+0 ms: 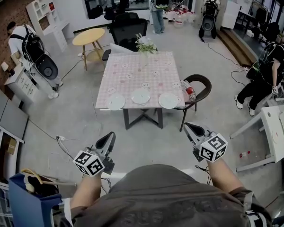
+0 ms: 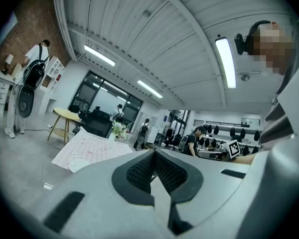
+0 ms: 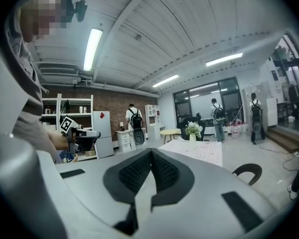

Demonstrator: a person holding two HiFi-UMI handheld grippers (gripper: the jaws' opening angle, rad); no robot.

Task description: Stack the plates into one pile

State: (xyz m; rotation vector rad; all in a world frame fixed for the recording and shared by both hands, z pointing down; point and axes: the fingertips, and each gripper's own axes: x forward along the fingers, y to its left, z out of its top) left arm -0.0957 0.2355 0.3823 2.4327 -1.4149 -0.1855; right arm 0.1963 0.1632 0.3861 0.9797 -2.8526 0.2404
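Head view, steeply down: a person stands on a grey floor (image 1: pixel 80 122) with both forearms out, well short of the bench (image 1: pixel 132 72). The left hand-held gripper (image 1: pixel 110 138) has its jaws pressed together on nothing. The right hand-held gripper (image 1: pixel 189 128) is likewise closed and empty, and the left and right gripper views show each pair of black ribbed pads meeting. Both point toward the bench, well apart from the plates.

Three white plates lie in a row along the near edge of the bench, none stacked. The left plate (image 1: pixel 116 102) is ahead of the left hand-held gripper, the middle plate (image 1: pixel 140 98) sits between the two, and the right plate (image 1: pixel 169 100) is nearer the right hand-held gripper's line. A pale pink patterned cloth covers the bench, and a vase of flowers (image 1: pixel 145 45) stands at its far edge. A dark-backed chair (image 1: pixel 199 85) is drawn up at the right side.

Beyond are a round yellow table (image 1: pixel 88 37) and a black office chair (image 1: pixel 125 25). Several people wearing backpacks stand about an open room with a brick wall at the left.
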